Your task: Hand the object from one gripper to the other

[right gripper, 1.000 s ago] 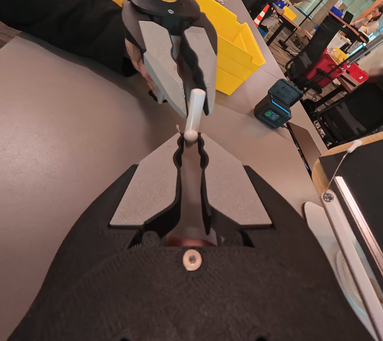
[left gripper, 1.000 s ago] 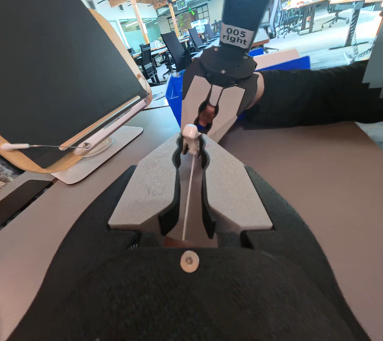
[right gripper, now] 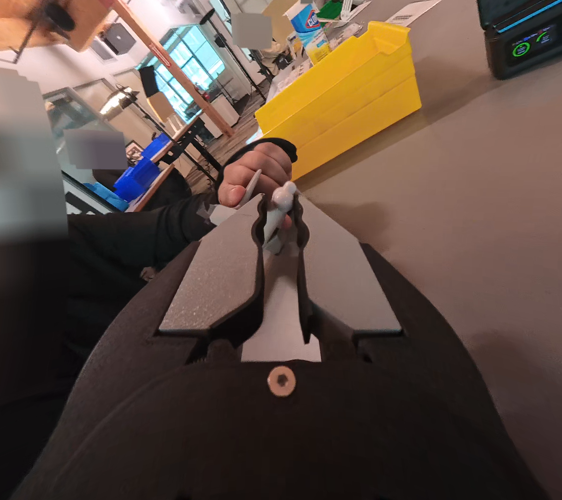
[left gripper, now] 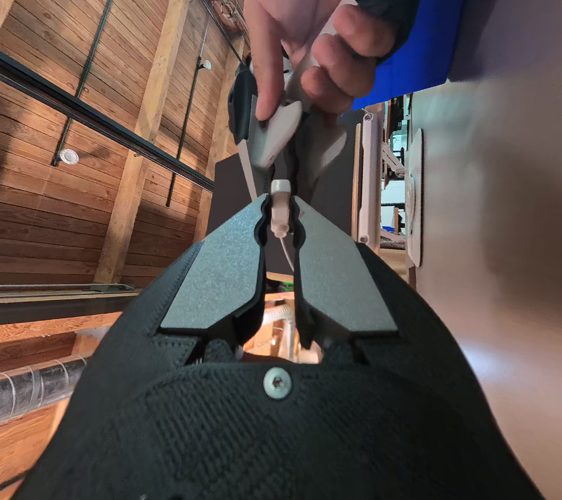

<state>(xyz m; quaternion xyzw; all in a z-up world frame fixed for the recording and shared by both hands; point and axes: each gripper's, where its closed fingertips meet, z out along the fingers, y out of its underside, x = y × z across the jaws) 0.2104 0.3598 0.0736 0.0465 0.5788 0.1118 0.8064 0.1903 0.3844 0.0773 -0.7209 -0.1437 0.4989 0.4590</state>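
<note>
The object is a small white stick with a rounded end and a thin wire tail. In the left wrist view my left gripper [left gripper: 280,202] is shut on the white stick [left gripper: 279,208], and the wire runs back between its fingers. My right gripper [left gripper: 292,169] faces it just beyond, held by a hand, with its fingers spread. In the right wrist view the white stick [right gripper: 278,211] lies tilted between the fingers of my right gripper [right gripper: 279,204], with small gaps on both sides and its rounded end past the tips. The left gripper is mostly hidden there; only the hand [right gripper: 258,169] holding it shows.
A grey table [right gripper: 425,242] carries a yellow bin [right gripper: 340,108], a black device with a lit screen [right gripper: 523,29] and a wipes canister [right gripper: 310,29]. The left wrist view looks up at a wooden ceiling [left gripper: 91,90], with a blue bin [left gripper: 425,29] at the upper right. Only a small space, under 4 cm, lies between the two pairs of fingers.
Both grippers have rolled and tilted; the left wrist view now looks at the ceiling. The stick sits deeper between the right fingers, which stand a little wider. The left gripper still holds it.
</note>
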